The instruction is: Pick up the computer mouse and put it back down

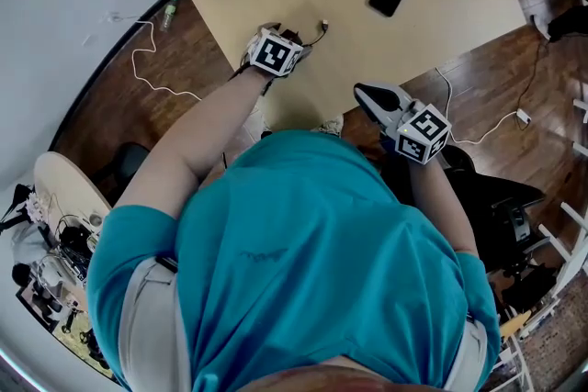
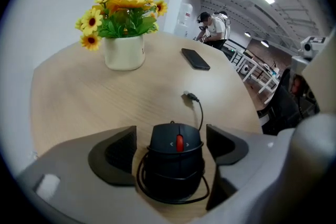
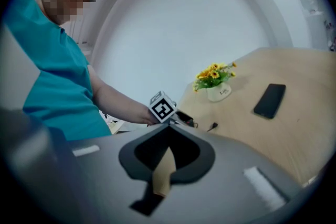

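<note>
Tabletop (image 1: 441, 23) of pale wood under mouse (image 2: 176, 162), plank floor (image 1: 487, 60), white wall (image 3: 199, 23)

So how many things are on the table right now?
3: a flower pot at the far side, a phone to its right, and a mouse near the front edge. Nothing looks hidden.

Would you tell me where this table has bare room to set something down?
The widest bare patch of the table lies between the flower pot and the mouse. A smaller one runs between the flower pot and the phone. It is crowded at the near edge, where the left tool straddles the mouse, with its plug just beyond.
</note>
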Demonstrator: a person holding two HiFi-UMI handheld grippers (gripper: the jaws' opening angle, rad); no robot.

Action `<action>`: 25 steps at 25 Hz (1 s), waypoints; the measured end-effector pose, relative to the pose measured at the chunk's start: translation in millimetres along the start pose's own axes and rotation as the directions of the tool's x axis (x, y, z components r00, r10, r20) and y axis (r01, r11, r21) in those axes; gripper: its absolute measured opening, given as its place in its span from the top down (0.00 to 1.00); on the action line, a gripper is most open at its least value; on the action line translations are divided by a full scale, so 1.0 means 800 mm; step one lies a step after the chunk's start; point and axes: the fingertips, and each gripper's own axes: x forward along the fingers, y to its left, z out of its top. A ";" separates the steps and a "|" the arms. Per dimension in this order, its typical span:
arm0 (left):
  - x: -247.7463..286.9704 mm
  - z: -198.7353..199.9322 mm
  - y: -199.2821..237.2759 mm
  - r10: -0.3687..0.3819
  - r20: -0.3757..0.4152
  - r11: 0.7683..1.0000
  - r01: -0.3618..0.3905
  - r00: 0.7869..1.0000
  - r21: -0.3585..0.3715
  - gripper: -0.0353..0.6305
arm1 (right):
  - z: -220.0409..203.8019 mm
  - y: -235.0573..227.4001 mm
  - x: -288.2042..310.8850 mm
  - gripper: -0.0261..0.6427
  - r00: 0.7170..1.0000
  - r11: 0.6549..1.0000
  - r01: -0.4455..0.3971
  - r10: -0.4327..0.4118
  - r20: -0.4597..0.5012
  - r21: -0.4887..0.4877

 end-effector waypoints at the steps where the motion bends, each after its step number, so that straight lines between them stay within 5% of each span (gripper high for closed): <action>1: 0.005 -0.004 -0.001 0.011 -0.004 1.000 -0.011 1.000 0.016 0.32 | 0.000 -0.001 -0.002 0.96 1.000 1.000 0.001 -0.001 0.001 0.002; 6: 0.007 -0.009 0.004 0.072 0.008 0.993 -0.072 0.997 0.089 0.44 | -0.007 -0.006 -0.011 0.96 1.000 1.000 0.010 -0.010 -0.002 0.008; 11: 0.015 -0.005 -0.011 0.013 -0.005 0.992 -0.012 1.000 0.127 0.48 | -0.009 -0.004 -0.014 0.96 1.000 1.000 0.006 -0.006 0.000 0.007; 25: -0.051 0.039 -0.024 -0.013 0.113 0.999 0.009 0.994 0.040 0.49 | 0.004 -0.001 -0.020 0.96 1.000 1.000 -0.014 0.015 0.028 -0.018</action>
